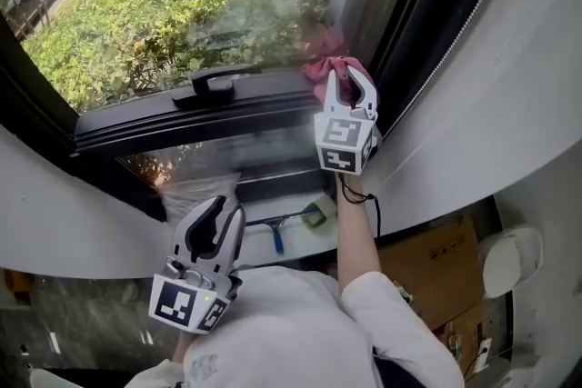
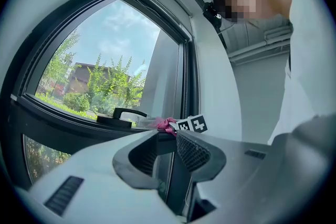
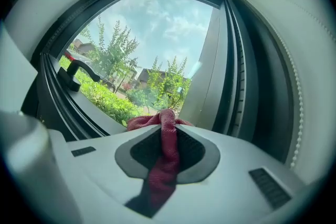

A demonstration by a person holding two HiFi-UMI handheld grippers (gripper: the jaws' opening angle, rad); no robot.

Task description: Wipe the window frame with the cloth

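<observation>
My right gripper is shut on a dark red cloth, pressing it onto the black window frame near its right end. In the right gripper view the cloth runs pinched between the jaws, bunched at the tips against the frame. My left gripper hangs low at the left, below the frame, jaws open with nothing in them. From the left gripper view the open jaws point at the window, and the cloth with the right gripper's marker cube shows beyond them.
A black window handle sits on the frame left of the cloth. A squeegee lies on the ledge below. White curved wall bounds the right side. Cardboard boxes stand on the floor at the right.
</observation>
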